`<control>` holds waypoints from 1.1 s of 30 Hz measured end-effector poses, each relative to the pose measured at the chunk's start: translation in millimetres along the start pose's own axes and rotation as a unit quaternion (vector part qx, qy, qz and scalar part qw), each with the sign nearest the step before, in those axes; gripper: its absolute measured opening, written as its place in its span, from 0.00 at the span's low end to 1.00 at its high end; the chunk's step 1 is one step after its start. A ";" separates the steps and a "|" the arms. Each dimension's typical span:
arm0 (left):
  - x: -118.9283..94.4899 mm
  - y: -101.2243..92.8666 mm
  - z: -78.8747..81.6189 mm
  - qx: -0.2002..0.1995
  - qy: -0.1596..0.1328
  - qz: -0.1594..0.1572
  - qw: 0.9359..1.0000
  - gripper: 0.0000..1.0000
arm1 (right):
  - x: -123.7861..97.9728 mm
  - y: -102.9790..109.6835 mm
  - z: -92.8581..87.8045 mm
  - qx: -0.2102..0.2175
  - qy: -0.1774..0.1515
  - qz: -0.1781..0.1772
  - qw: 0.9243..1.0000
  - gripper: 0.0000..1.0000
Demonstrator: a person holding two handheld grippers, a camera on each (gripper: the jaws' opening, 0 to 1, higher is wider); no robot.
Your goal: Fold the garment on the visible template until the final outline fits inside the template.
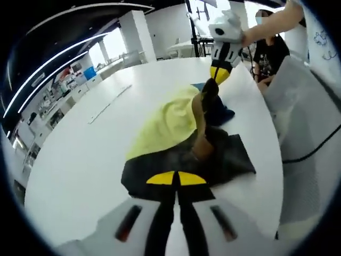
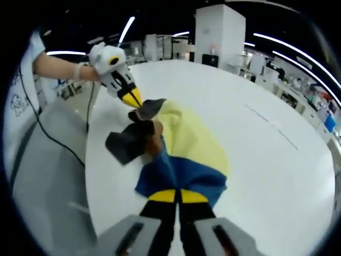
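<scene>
Both grippers, left gripper and right gripper, are clenched on opposite ends of the garment, whose long axis runs between them.

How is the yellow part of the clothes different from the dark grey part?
The yellow part is bright and lies bunched in the middle of the garment; the dark grey part is dull and sits at the end that the left gripper pinches. The yellow part looks puffed up, while the dark grey part lies flatter with a straight edge. Both belong to one garment on the white table, with the right gripper shut on its blue end.
</scene>
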State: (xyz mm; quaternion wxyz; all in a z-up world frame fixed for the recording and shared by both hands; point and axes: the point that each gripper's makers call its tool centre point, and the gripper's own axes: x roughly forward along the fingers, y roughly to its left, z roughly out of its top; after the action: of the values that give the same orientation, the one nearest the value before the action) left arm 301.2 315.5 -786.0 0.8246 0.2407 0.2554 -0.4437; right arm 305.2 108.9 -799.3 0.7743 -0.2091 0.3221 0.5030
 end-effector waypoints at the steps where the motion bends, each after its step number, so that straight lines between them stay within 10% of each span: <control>1: -1.9 1.0 2.7 -0.010 -0.004 0.003 1.000 0.00 | -1.2 -1.2 1.0 0.003 -0.004 -0.002 1.000 0.00; 14: -30.0 48.7 32.3 -0.098 -0.071 0.061 0.991 0.00 | -46.6 -20.8 56.4 0.060 -0.112 -0.056 0.990 0.00; 33: -110.6 94.0 185.0 -0.105 -0.245 0.134 0.954 0.00 | -159.8 -57.2 178.1 0.056 -0.292 -0.137 0.945 0.00</control>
State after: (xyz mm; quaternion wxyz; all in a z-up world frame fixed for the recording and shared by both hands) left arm 367.4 313.6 -560.4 0.9344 0.0685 0.0562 -0.3451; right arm 363.0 98.1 -560.5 0.9063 -0.0514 0.0780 0.4123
